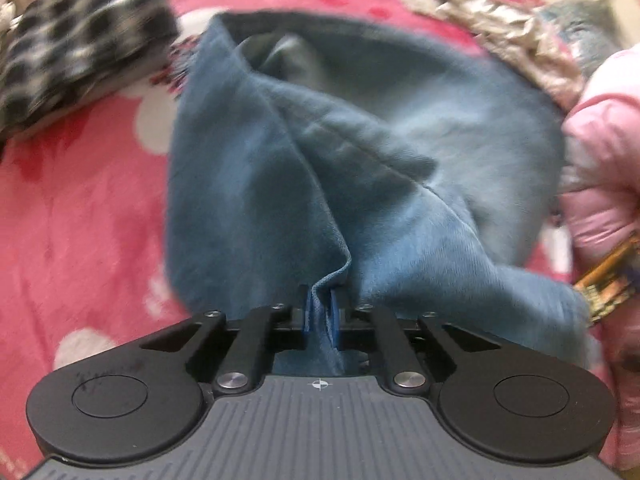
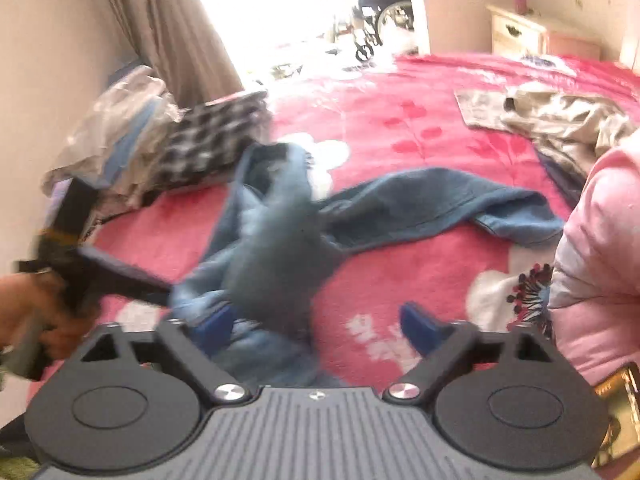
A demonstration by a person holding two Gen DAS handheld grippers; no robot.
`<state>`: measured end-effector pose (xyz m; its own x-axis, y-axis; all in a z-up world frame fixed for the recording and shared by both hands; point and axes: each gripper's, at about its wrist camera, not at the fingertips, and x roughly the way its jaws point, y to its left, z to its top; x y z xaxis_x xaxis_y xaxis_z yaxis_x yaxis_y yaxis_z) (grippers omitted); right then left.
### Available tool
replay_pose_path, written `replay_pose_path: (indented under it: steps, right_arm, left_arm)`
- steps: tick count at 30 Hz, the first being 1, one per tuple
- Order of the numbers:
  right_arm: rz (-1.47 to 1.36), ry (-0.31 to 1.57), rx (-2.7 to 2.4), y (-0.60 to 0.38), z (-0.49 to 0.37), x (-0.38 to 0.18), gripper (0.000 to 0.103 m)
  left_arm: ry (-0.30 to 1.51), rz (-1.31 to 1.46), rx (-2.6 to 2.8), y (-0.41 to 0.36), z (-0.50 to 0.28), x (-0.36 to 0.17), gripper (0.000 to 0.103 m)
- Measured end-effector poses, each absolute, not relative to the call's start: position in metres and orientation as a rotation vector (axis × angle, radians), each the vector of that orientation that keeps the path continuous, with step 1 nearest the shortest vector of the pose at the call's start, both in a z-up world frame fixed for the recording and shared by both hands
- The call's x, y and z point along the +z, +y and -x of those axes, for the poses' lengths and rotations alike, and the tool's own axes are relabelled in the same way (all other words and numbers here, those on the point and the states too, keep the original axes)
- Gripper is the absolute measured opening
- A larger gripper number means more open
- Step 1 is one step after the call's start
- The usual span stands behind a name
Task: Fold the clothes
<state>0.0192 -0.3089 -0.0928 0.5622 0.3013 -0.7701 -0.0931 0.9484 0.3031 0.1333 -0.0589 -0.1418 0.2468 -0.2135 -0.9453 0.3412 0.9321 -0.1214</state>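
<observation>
Blue garment [image 1: 360, 152] pinched in left gripper [image 1: 321, 316] (right gripper [image 2: 320, 320] agape).

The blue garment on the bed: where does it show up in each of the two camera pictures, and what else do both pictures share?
Left wrist view: the blue garment fills the centre, a pinched fold running down into the shut left gripper.
Right wrist view: it lies centre, blurred, spreading right across the bed, with the open right gripper at its near end.
Shared landmark: the black-and-white checked cloth, upper left in both.
</observation>
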Motion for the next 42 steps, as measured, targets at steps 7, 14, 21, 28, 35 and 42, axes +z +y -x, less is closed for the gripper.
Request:
replay_pose_path:
  steps: [7,14,21,28,35,42]
  right_arm:
    - [-0.657,1.249,0.378,-0.297,-0.051,-0.176,0.073]
    - [-0.499,1.206,0.594,-0.191,-0.04,-0.155,0.045]
    - [-0.313,1.139,0.622,-0.103,-0.03,-0.157,0.042]
    - [-0.4,1.068,0.542,-0.168,-0.007,-0.13,0.054]
    - [-0.769,1.066,0.187,-0.305,0.001,-0.144,0.079]
    - [-0.971,1.14,0.111,-0.324,-0.045,-0.223,0.08]
  left_arm:
    - [1.304,-0.186,-0.201,-0.009,-0.131,-0.152,0.005]
    - [1.188,-0.071,-0.241,0.031,-0.127,-0.106,0.007]
    - [1.008,-0.045,-0.474,-0.005,-0.123,-0.052,0.04]
    - [0.95,-0.245,-0.531,-0.05,-0.119,-0.067,0.058]
    - [0.982,-0.303,-0.501,-0.041,-0.136,-0.091,0.057]
    - [0.943,-0.382,-0.627,-0.052,-0.14,-0.08,0.058]
